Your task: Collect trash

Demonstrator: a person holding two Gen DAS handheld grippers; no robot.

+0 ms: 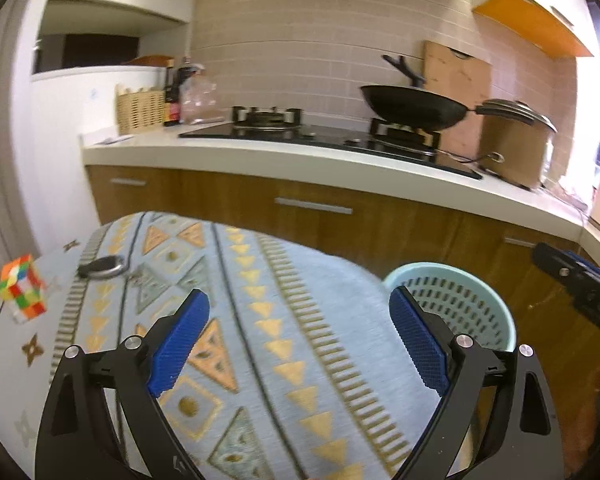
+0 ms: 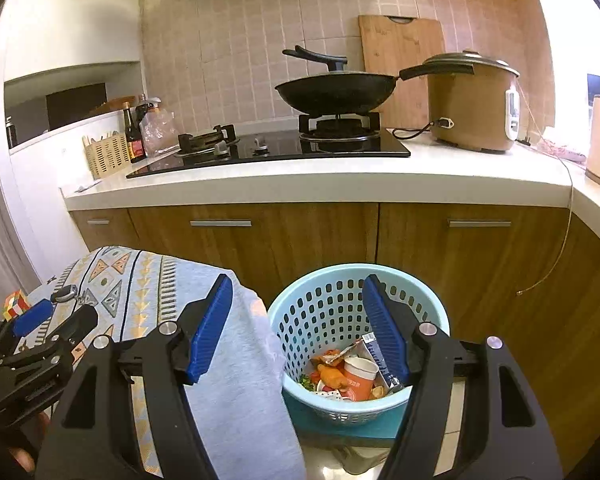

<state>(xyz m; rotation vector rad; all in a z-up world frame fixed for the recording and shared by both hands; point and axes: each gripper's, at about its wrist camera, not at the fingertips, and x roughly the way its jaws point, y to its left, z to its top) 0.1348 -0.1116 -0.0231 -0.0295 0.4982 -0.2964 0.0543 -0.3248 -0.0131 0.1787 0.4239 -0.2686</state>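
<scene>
Kitchen corner: white counter over wood-fronted cabinets, black wok on a gas hob, brown rice cooker to its right, cutting board against beige tiles. Below, desk under a light-blue patterned cloth, with a colour cube and what looks like a key fob, blurred. Left gripper above the cloth, fingers spread wide, empty. Right gripper likewise wide apart and empty, over a pale-blue perforated basket just beside the desk edge. Trash piled inside the basket: orange paper cup, wrappers, food scraps.
</scene>
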